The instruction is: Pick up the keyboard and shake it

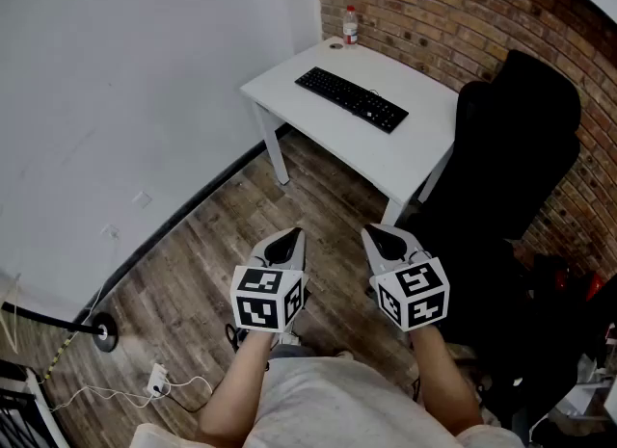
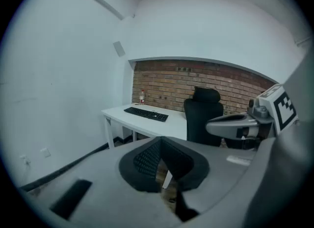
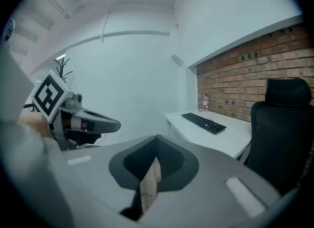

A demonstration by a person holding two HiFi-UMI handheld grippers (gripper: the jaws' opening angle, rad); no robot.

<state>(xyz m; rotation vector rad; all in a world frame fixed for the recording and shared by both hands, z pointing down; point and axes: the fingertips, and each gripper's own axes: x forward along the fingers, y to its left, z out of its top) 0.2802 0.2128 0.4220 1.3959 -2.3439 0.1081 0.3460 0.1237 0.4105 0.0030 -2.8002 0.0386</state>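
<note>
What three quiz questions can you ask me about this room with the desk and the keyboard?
1. True or false: the keyboard lies on the white desk.
2. What stands at the desk's far corner, by the brick wall? A) a bottle B) a lamp C) a mug
3. Fill the gap: the left gripper and the right gripper are both ____, holding nothing.
Key: 1 true; 2 A; 3 shut.
</note>
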